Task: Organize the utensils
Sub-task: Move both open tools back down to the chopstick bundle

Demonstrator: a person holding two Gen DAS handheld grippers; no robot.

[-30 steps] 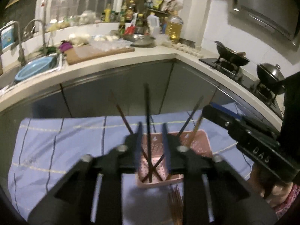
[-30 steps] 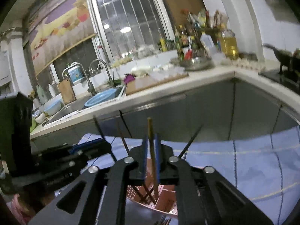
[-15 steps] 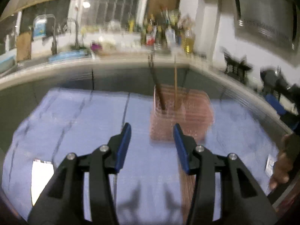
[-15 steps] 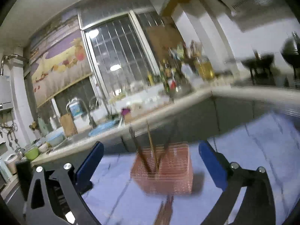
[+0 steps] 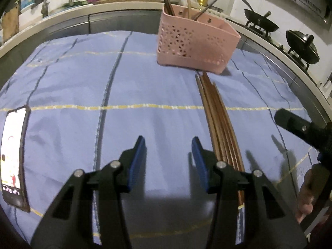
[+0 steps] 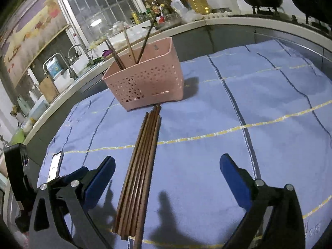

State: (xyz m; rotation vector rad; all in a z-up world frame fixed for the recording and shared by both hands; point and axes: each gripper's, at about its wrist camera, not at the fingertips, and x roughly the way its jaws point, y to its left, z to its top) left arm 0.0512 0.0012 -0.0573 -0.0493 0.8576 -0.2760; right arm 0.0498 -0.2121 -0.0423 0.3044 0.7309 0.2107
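A pink perforated basket (image 5: 197, 41) (image 6: 147, 83) stands on the blue cloth with several chopsticks (image 5: 168, 2) (image 6: 128, 45) upright in it. A bundle of several brown chopsticks (image 5: 220, 120) (image 6: 141, 166) lies flat on the cloth in front of the basket. My left gripper (image 5: 167, 151) is open and empty, low over the cloth just left of the bundle. My right gripper (image 6: 167, 161) is wide open with nothing gripped. The bundle's near end lies between its fingers, closer to the left one, and no pad touches it.
A lit phone (image 5: 14, 151) (image 6: 55, 166) lies on the cloth at the left. The right gripper's black arm (image 5: 298, 127) shows at the right edge of the left wrist view. Kitchen counter, sink, bottles and woks ring the table behind the basket.
Both grippers held a chopstick upright over the basket, then opened and left it there. Both have pulled back and sunk toward the cloth near the lying bundle.
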